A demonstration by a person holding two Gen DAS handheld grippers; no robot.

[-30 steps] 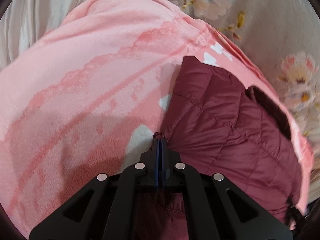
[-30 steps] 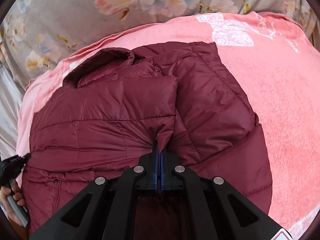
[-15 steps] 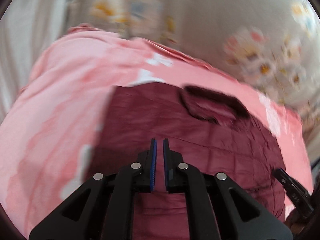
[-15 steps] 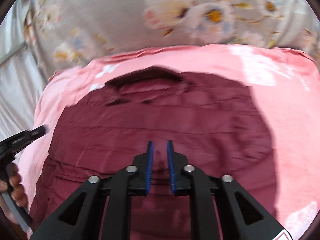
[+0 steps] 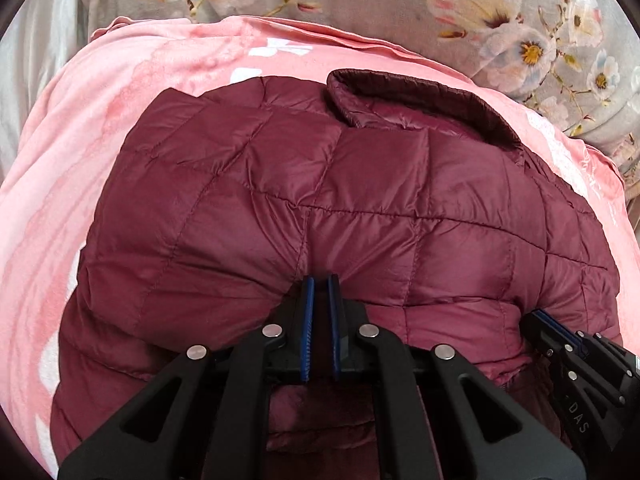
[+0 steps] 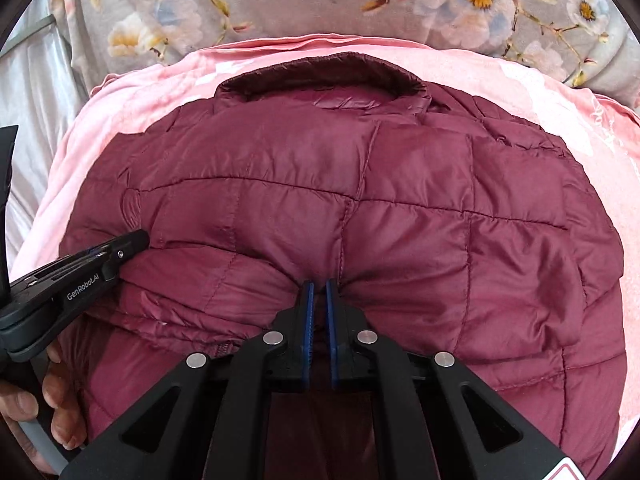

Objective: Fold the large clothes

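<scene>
Background: pink fleece blanket (image 5: 120, 128) with paler white patches spread over the surface — grey floral bedding (image 6: 280, 4) bunched behind it, silvery satin fabric (image 6: 36, 92) at far left. Soft, even light.

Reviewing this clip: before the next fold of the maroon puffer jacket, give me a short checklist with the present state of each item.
1. Jacket lies on the pink blanket, not hanging off: ok.
2. Left gripper at the near folded edge, fingers slightly parted: ok.
3. Right gripper at the same edge, fingers slightly parted: ok.
4. Fabric actually pinched between either pair of fingers: cannot tell.
5. Collar at the far side, lying flat: ok.
6. Sleeves tucked in, none sticking out: ok, as far as the views show.
</scene>
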